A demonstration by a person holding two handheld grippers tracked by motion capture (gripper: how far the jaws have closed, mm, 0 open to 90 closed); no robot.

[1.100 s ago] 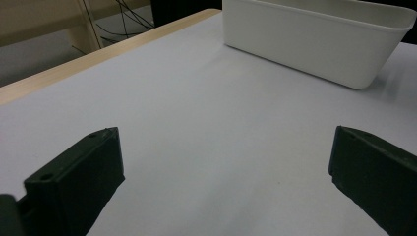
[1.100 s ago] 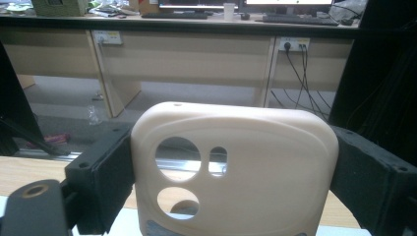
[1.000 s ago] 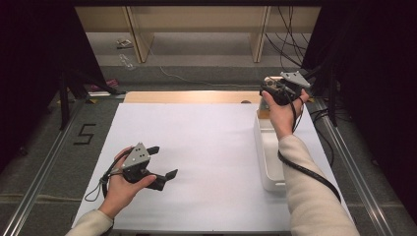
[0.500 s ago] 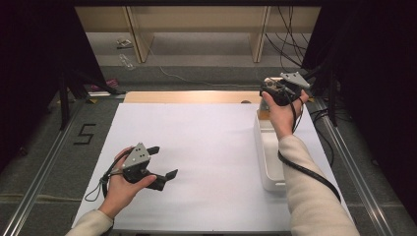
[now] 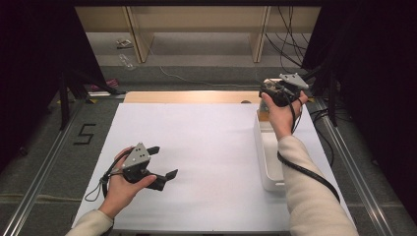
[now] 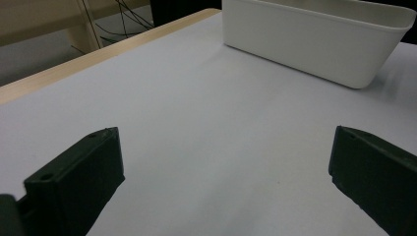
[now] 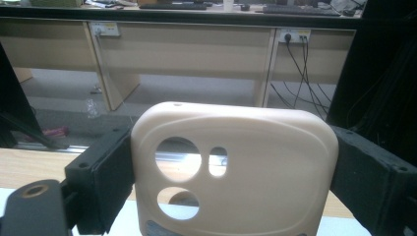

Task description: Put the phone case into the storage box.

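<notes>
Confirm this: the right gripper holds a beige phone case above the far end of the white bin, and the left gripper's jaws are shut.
Wrong on the left gripper: the left gripper view shows its jaws wide apart over bare table. The right gripper does hold the phone case above the white bin.

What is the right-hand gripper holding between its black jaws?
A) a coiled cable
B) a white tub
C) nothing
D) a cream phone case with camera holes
D: the right gripper has its jaws pressed on both sides of the cream phone case.
</notes>
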